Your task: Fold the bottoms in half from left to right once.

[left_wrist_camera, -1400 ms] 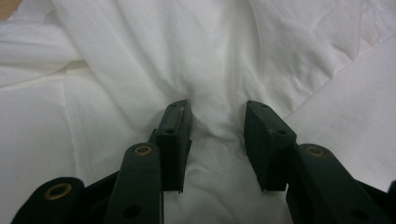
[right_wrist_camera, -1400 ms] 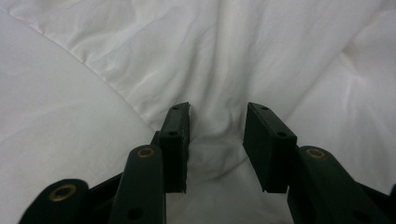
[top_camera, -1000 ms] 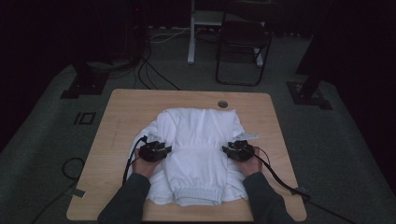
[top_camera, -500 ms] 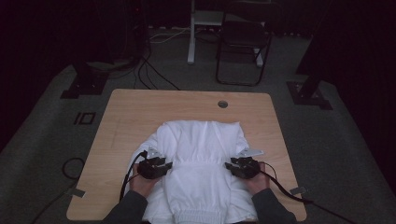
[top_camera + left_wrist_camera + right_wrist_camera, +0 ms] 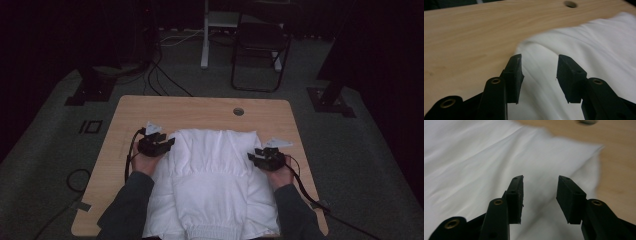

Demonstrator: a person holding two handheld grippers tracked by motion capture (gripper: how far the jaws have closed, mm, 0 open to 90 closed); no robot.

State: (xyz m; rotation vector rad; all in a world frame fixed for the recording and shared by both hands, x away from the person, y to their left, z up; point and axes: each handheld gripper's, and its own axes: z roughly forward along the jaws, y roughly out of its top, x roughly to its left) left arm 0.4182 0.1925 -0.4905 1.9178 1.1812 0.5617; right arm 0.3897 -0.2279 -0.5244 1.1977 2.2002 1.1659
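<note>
White jacket (image 5: 215, 185) lies spread on your wooden table (image 5: 200, 107). Your left gripper (image 5: 539, 72) and right gripper (image 5: 539, 192) hang over its edges, jaws just opened, gripping nothing.

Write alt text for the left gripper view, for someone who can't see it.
Two black jaws of the left gripper stand apart above a white garment, pinching none of it. The garment's edge curves across a light wooden table, with a round hole at the far edge.

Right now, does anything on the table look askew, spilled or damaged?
Nothing stands out. The white garment lies folded on the wooden table, its near hem hanging slightly over the front edge, with no spill or damage visible.
</note>
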